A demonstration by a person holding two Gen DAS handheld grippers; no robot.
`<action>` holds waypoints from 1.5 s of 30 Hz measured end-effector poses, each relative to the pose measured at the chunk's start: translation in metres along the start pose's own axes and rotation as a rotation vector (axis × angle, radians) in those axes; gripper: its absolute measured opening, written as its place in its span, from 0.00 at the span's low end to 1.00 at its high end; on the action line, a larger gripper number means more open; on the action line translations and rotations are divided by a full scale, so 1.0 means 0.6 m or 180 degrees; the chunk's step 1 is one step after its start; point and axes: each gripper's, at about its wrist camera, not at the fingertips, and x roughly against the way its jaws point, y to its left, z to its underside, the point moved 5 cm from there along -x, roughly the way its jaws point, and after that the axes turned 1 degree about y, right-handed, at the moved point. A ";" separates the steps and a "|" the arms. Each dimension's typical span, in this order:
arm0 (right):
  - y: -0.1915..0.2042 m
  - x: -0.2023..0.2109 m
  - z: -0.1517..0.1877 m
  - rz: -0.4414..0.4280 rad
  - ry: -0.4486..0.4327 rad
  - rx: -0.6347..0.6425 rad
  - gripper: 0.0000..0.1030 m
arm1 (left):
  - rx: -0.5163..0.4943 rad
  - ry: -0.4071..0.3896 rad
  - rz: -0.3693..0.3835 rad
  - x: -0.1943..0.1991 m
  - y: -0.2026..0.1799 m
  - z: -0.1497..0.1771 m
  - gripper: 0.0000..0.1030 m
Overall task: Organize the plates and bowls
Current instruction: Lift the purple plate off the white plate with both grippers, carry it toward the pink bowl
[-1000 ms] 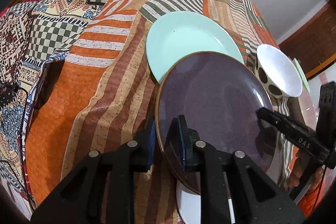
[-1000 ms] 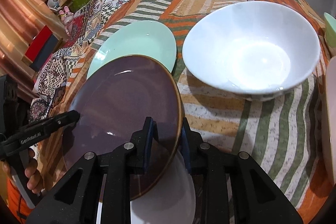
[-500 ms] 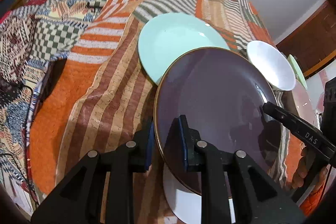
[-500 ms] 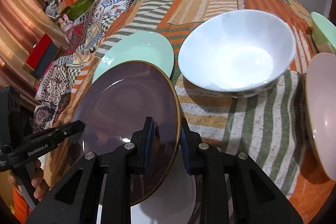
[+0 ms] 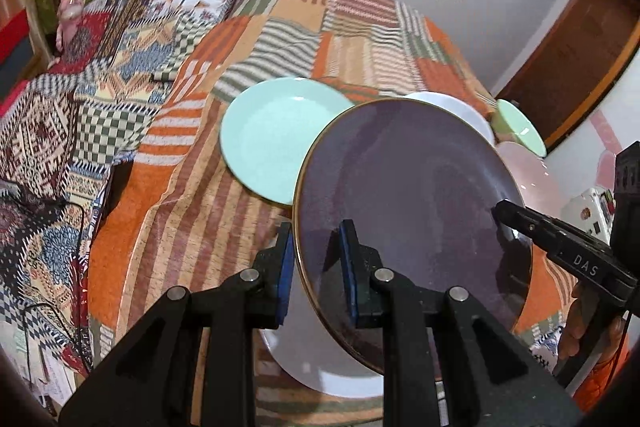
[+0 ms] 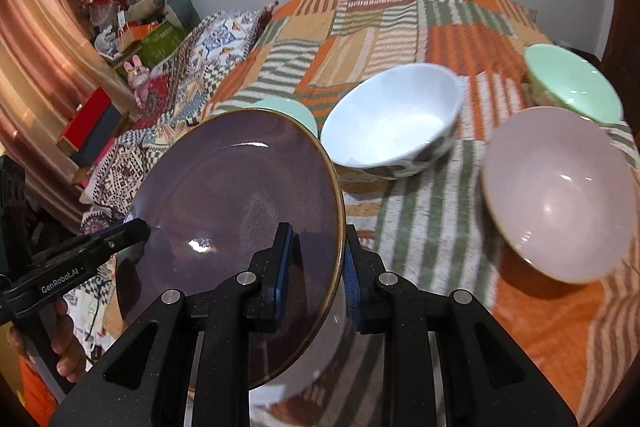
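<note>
Purple plate [image 5: 404, 195] held above white plate [image 5: 312, 363].
Rim was pinched on opposite edges by left gripper [image 5: 316, 267] and right gripper [image 6: 316, 263], over the cloth [image 5: 168, 211]; mint plate [image 5: 272, 135] lay just beyond.

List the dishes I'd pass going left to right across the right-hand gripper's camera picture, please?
Purple plate clamped at its rim, then the white bowl, then the pink bowl, then the green bowl farthest right. I left out the mint plate and the white plate, mostly hidden behind the purple one.
</note>
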 end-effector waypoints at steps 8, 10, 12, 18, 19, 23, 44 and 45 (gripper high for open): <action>-0.030 0.069 0.024 0.0076 -0.0152 -0.0109 0.21 | -0.0229 -0.0034 0.0087 0.038 -0.076 0.022 0.19; -0.042 0.083 0.033 0.0098 -0.0175 -0.0154 0.21 | -0.0274 -0.0015 0.0116 0.040 -0.092 0.029 0.19; -0.055 0.095 0.043 0.0130 -0.0189 -0.0196 0.21 | -0.0312 0.0018 0.0145 0.040 -0.109 0.038 0.19; -0.085 0.117 0.072 0.0208 -0.0183 -0.0305 0.21 | -0.0445 0.0135 0.0184 0.030 -0.150 0.067 0.19; -0.092 0.119 0.078 0.0216 -0.0174 -0.0334 0.21 | -0.0465 0.0158 0.0187 0.027 -0.156 0.071 0.19; -0.113 0.122 0.097 0.0257 -0.0134 -0.0414 0.21 | -0.0520 0.0259 0.0204 0.009 -0.175 0.087 0.20; -0.188 0.093 0.161 0.0415 0.0188 -0.0740 0.22 | -0.0653 0.0737 0.0246 -0.096 -0.212 0.128 0.20; -0.190 0.090 0.162 0.0418 0.0198 -0.0746 0.22 | -0.0648 0.0755 0.0247 -0.101 -0.213 0.128 0.20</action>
